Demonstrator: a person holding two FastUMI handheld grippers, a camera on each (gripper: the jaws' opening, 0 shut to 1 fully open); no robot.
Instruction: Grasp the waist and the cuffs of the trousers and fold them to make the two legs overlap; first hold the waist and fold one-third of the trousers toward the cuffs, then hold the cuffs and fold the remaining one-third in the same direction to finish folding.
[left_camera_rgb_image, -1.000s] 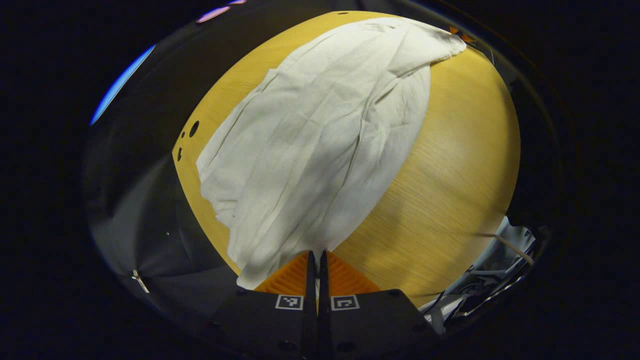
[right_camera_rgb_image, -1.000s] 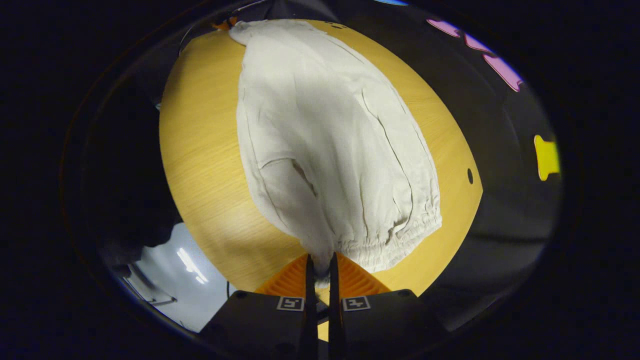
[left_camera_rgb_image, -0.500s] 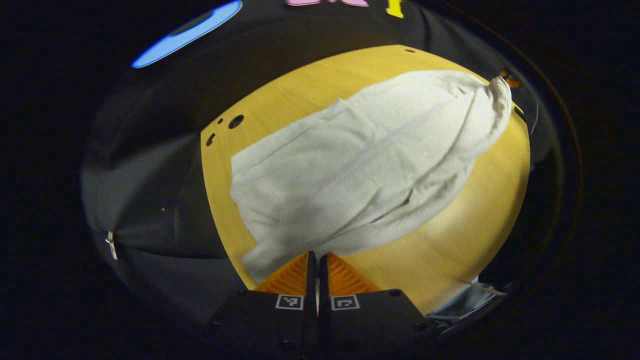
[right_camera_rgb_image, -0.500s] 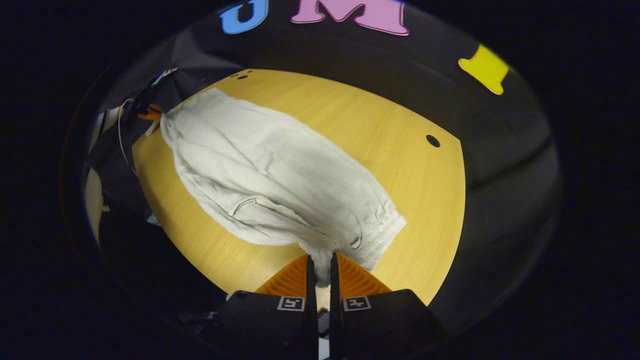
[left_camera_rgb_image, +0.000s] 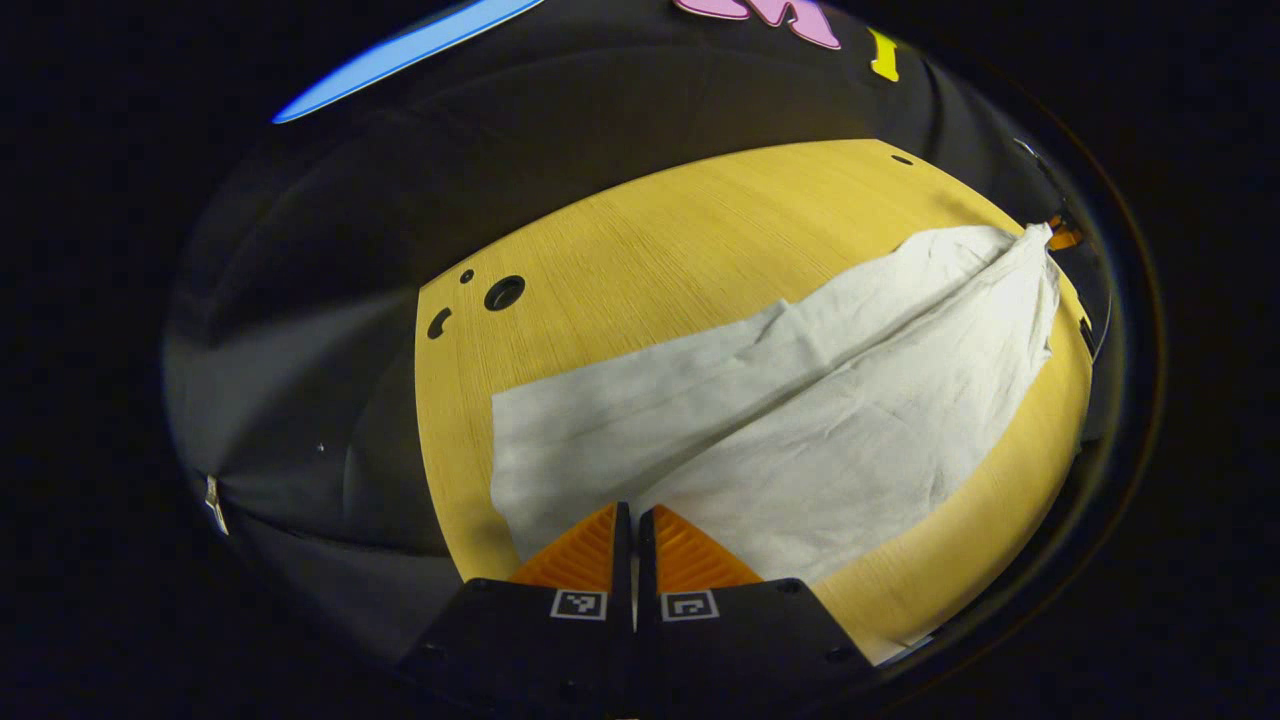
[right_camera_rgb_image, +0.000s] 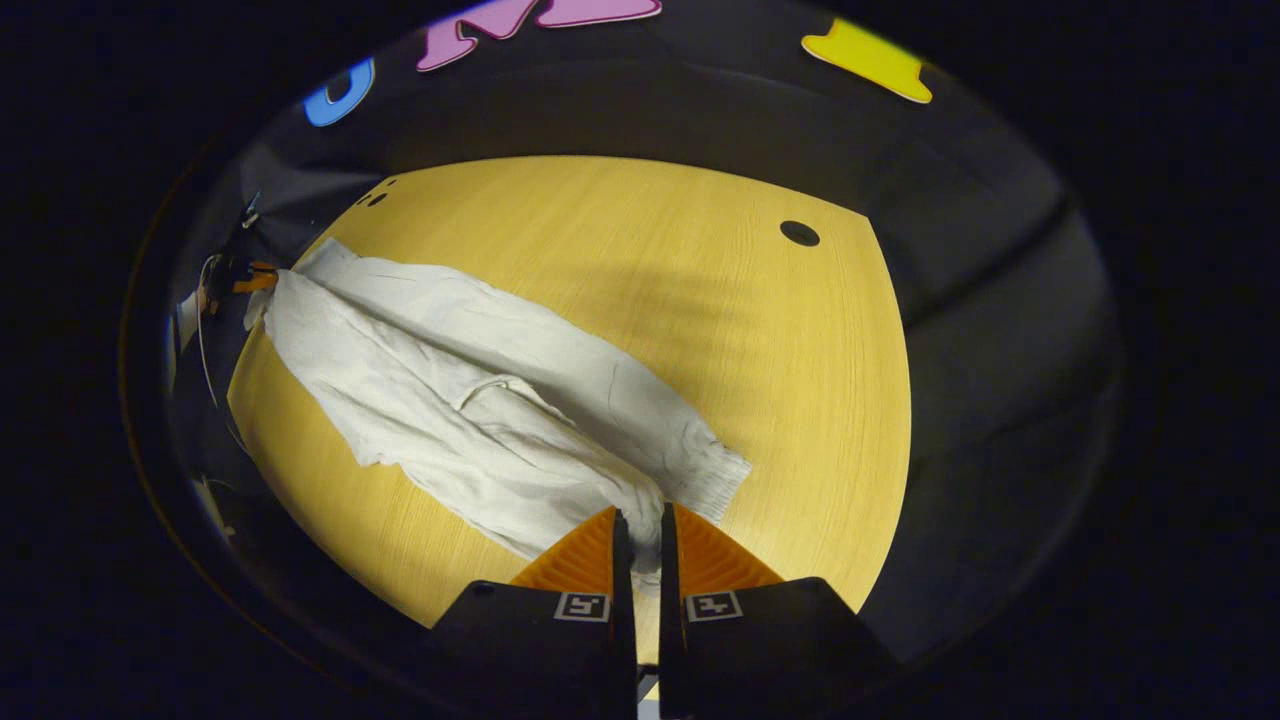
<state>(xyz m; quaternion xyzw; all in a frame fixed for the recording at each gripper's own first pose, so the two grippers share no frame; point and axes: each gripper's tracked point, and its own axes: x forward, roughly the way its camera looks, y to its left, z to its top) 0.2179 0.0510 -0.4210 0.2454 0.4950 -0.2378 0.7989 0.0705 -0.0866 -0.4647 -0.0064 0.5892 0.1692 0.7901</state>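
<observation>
Left gripper view: both grippers pinching trousers, legs nearly overlapped

Left gripper view: left gripper (left_camera_rgb_image: 634, 520) at bottom centre, fingers (left_camera_rgb_image: 580, 550) drawn together w/ barely a slit between them, cloth edge of the trousers (left_camera_rgb_image: 800, 420) caught between. This looks like the cuff end: plain straight hem, no elastic. Off-white trousers run from the gripper diagonally up-right across the table (left_camera_rgb_image: 650, 250), far end lifted at the table's right edge, where a small bit of the other gripper shows. Two layers visible: upper leg lies over the lower one, lower leg sticking out along the far side as a narrower strip. Fabric creased, not flat. Table is yellow wood-grain w/ a few dark holes (left_camera_rgb_image: 503, 292) near its left corner. Booth wall dark behind.

Right gripper view: right gripper (right_camera_rgb_image: 640, 530) at bottom centre, fingers (right_camera_rgb_image: 575, 560) close, narrow gap w/ cloth bunched in it, so it has hold of the waist (right_camera_rgb_image: 715, 480) end; ribbed elastic band shows just right of the fingertips, resting on the table (right_camera_rgb_image: 700, 300). Trousers (right_camera_rgb_image: 450, 400) stretch away up-left to the far table edge. A pocket opening (right_camera_rgb_image: 490, 390) shows mid-fabric. One leg lies partly over the other, far leg exposed along its upper edge. One dark hole (right_camera_rgb_image: 799, 233) on the table's right side, well apart from the cloth.
</observation>
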